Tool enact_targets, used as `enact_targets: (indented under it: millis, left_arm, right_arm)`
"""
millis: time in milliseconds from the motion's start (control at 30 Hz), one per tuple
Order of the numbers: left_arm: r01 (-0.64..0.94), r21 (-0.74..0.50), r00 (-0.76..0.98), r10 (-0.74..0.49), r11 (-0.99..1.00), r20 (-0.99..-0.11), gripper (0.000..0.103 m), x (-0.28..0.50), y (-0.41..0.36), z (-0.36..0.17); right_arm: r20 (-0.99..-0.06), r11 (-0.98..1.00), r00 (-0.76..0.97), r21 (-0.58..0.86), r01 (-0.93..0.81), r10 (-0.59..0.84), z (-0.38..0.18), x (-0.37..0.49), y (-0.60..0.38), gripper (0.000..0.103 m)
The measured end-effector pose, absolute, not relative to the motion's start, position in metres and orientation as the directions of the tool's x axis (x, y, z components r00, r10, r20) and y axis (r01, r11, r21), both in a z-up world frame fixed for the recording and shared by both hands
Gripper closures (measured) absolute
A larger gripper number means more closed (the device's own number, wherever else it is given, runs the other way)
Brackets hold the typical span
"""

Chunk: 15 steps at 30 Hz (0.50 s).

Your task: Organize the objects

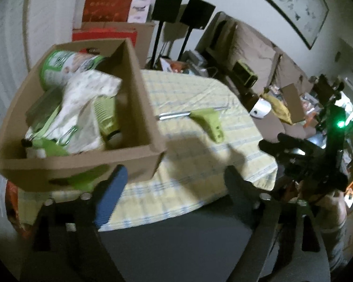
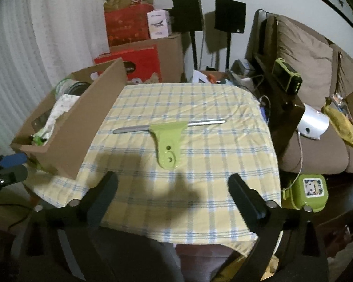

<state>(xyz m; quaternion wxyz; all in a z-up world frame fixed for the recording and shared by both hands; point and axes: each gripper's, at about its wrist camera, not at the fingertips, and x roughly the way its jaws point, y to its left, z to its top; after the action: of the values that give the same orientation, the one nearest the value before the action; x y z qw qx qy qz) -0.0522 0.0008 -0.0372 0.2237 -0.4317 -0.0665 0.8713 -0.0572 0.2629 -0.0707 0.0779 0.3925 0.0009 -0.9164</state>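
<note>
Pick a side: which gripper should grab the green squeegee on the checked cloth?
Right. The right gripper is open, empty and squarely faces the green-handled squeegee with the metal blade bar. The left gripper, also open, sits by the cardboard box.

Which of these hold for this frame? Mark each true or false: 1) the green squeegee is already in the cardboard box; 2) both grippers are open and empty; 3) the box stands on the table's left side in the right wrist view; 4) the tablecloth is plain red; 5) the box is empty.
1) False. The green squeegee lies flat on the tablecloth, outside the cardboard box.
2) True. The left gripper and right gripper both stand open with nothing between the fingers.
3) True.
4) False. It is yellow with blue check lines.
5) False. The box holds a green can, a white cloth and other items.
</note>
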Motion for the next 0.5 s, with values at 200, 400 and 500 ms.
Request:
enact_targets:
  millis: [200,400,500]
  left_arm:
    - [-0.361,-0.303,-0.533,0.462,-0.882,-0.709,0.016,-0.062,0.034,-0.024]
    - [-0.384,-0.271,-0.533,0.451,-0.883,-0.716,0.013,-0.074,0.068,-0.016]
    - [-0.373,-0.281,-0.519,0.450,-0.884,-0.727,0.013,-0.084,0.083,-0.018]
  right_arm:
    - [-0.716,-0.993,-0.691,0.017,0.117,-0.093,-0.072,-0.064,0.270,0.001]
    - [-0.711,-0.996,-0.701,0.004,0.087,-0.064,-0.072,-0.071,0.281,0.001]
    - [-0.707,-0.997,-0.705,0.008,0.081,-0.063,-0.073,-0.075,0.285,0.001]
